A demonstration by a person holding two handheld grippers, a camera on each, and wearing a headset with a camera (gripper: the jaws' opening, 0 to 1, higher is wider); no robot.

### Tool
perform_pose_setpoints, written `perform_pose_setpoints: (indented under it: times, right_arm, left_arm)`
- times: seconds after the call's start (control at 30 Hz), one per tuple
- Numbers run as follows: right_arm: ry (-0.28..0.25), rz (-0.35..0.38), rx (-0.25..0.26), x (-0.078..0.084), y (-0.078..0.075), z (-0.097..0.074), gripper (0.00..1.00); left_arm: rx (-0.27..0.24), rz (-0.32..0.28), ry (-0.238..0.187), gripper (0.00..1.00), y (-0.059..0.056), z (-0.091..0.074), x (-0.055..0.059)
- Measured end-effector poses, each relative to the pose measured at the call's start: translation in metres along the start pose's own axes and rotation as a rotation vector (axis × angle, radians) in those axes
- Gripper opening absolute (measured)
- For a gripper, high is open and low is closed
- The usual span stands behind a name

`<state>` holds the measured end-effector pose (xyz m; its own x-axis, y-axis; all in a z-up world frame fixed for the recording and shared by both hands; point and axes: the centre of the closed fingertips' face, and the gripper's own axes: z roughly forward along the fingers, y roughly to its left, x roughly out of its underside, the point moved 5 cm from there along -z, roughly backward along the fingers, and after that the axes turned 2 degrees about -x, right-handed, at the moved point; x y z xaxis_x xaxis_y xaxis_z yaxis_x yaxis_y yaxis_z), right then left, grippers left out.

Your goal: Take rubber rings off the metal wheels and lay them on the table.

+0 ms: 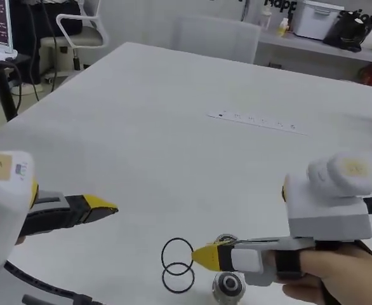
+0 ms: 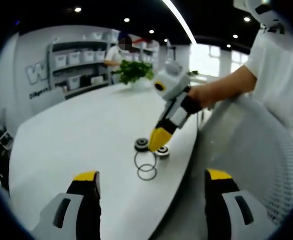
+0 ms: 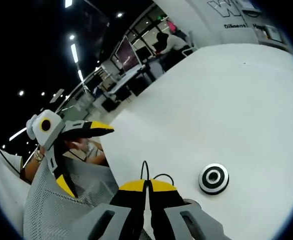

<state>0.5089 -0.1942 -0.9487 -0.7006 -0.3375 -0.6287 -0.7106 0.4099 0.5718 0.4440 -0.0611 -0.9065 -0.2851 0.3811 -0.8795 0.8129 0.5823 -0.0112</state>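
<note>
Two thin black rubber rings (image 1: 177,253) (image 1: 178,278) lie one next to the other near the table's front edge. They also show in the left gripper view, as ring (image 2: 145,160) and ring (image 2: 147,173). My right gripper (image 1: 200,255) (image 3: 146,186) is shut, with the rim of the farther ring (image 3: 143,169) pinched at its yellow tips. One metal wheel (image 1: 228,284) (image 3: 214,178) stands just beside those tips. A second wheel (image 1: 224,240) (image 2: 142,144) peeks out behind the right gripper (image 2: 159,140). My left gripper (image 1: 103,208) (image 2: 151,177) hovers open to the left, nothing between its fingers.
A white table (image 1: 173,127) stretches away with a printed strip (image 1: 256,119) on it. A white chair (image 1: 78,32) stands at the far left and shelves with a white bin (image 1: 319,19) at the back right. A mesh chair back (image 2: 256,150) is beside the table edge.
</note>
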Motion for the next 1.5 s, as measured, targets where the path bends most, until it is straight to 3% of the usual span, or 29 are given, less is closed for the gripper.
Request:
perform_pose_setpoints:
  times: [0.23,0.57,0.77,1.0,1.27,1.5]
  right_arm:
    - [0.015,0.048,0.03,0.007,-0.012,0.001,0.0]
    - [0.047,0.039,0.046,0.013,-0.015,0.004,0.0]
    - [0.024,0.065,0.005,0.01,-0.008,0.005,0.0]
    - [0.031,0.065,-0.001,0.011,-0.008,0.006,0.0]
    - [0.084,-0.006,0.061,0.018,-0.013,0.009,0.0]
    - [0.094,-0.024,0.072,0.018,-0.016,0.01,0.0]
  left_arm:
    - [0.004,-0.004,0.004,0.87,0.0,0.0,0.001]
    - [-0.005,-0.023,-0.001,0.86,0.0,-0.001,0.002]
    - [-0.007,-0.029,-0.002,0.85,0.001,-0.001,0.002]
    - [-0.006,-0.034,0.002,0.85,0.001,-0.001,0.003]
    - [-0.008,-0.04,-0.001,0.85,0.001,-0.001,0.003]
    - [-0.013,-0.044,-0.001,0.84,0.002,-0.002,0.003]
